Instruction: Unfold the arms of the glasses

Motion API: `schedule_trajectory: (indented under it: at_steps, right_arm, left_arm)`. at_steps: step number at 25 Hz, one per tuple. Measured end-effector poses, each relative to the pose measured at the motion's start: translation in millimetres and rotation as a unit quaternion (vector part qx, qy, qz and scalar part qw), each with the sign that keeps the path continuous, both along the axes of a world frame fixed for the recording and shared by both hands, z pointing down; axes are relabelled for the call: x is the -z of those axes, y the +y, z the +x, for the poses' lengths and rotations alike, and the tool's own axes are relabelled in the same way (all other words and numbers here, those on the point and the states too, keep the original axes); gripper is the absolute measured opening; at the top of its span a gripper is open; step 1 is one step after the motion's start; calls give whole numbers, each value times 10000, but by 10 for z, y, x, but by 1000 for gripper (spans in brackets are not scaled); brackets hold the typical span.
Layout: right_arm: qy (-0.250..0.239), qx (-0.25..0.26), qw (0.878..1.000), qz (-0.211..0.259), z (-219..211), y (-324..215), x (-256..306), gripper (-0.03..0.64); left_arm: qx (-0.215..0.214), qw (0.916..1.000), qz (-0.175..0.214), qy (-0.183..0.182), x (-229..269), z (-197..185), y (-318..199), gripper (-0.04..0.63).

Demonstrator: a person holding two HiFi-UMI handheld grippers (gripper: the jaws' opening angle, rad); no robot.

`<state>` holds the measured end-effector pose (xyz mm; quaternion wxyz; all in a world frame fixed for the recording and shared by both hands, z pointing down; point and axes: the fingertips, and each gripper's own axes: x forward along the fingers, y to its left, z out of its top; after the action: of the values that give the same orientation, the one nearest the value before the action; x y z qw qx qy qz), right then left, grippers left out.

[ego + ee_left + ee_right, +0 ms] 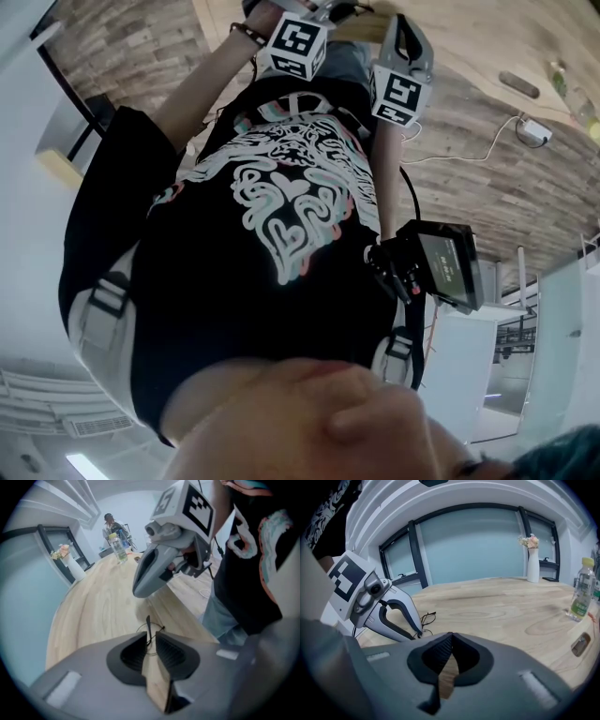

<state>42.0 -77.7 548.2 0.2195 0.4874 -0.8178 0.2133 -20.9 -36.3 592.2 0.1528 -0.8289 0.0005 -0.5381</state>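
Thin black wire-rimmed glasses (pixel 150 631) stand on edge over the wooden table (pixel 98 611), one slim black part rising between the nearly closed jaws of my left gripper (pixel 150 638). In the right gripper view the same glasses (pixel 427 618) hang at the tip of the left gripper (pixel 418 633), low over the tabletop (pixel 501 606). My right gripper (pixel 450 638) has its jaws pressed together with nothing between them. It floats a short way above and beyond the glasses, seen as a grey body (pixel 154 566). In the head view only both marker cubes (pixel 298 45) show, not the jaws.
A plastic bottle (pixel 581 594) and a white vase of flowers (pixel 533 564) stand at the table's far side, with a small dark object (pixel 580 645) near the right edge. A person (pixel 112 524) is at the far end. A white adapter with a cable (pixel 532 131) lies on the floor.
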Motion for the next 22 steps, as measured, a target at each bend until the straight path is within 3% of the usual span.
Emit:
schedule_trajectory:
  at_steps: [4, 11, 18, 22]
  right_arm:
    - [-33, -21, 10000, 1, 18, 9, 9, 0]
    - [-35, -92, 10000, 12, 8, 17, -7, 0]
    - [-36, -182, 9998, 28, 95, 8, 6, 0]
    - [-25, -242, 9997, 17, 128, 4, 1, 0]
  left_arm:
    - [79, 9998, -158, -64, -15, 50, -30, 46]
    - [530, 9968, -534, 272, 92, 188, -173, 69]
    - [508, 9967, -629, 28, -51, 264, -207, 67]
    - [556, 9956, -749, 41, -77, 301, -204, 8]
